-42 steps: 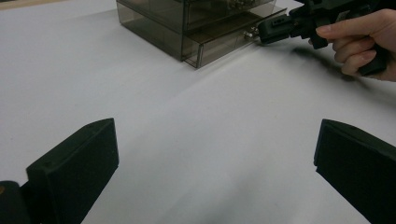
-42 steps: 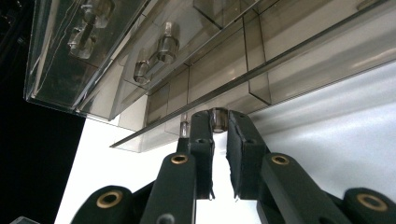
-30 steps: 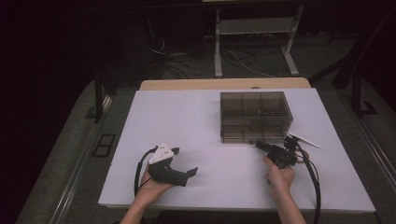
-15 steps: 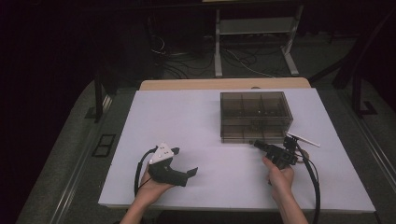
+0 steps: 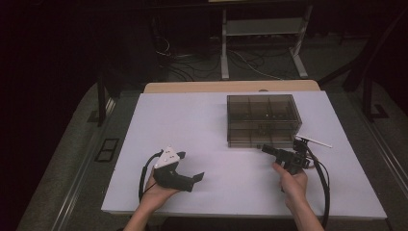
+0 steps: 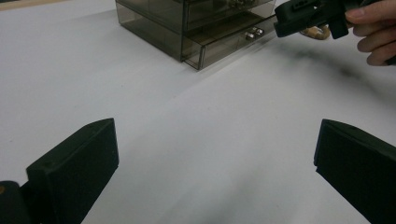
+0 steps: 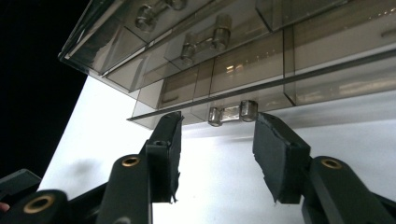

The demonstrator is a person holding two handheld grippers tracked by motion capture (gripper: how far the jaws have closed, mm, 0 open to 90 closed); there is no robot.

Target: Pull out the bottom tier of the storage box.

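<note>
Writing or brand marks we can read nowhere: the smoked, see-through drawer box (image 5: 263, 119) carries no legible label, and neither gripper bears a readable mark. From the high view we see the box standing on the white surface (image 5: 211, 130) toward its far right part, with our right gripper (image 5: 266, 149) just in front of its lower front edge and our left gripper (image 5: 199, 177) well apart from it, near the front left of the surface, resting in the left hand (image 5: 156, 192). That view is too small to show the drawer's handle; the right gripper view brings it close. There the clear bar handle (image 7: 232, 113) of the bottom drawer (image 7: 261, 79) sits just ahead of the right gripper (image 7: 216, 135), lined up with the gap between the jaws; the jaws stand about halfway apart, having just been opening, and nothing is between the pads. A second clear handle (image 7: 205, 41) shows on the drawer above. The left gripper view gives the side angle that the others lack: the box (image 6: 187, 23) at the top, the bottom drawer (image 6: 229, 39) pulled slightly out of its front, and the right gripper with the right hand (image 6: 376, 32) coming in from the upper right. The left gripper (image 6: 215, 158) itself has its jaws spread wide over bare surface, holding nothing.
</note>
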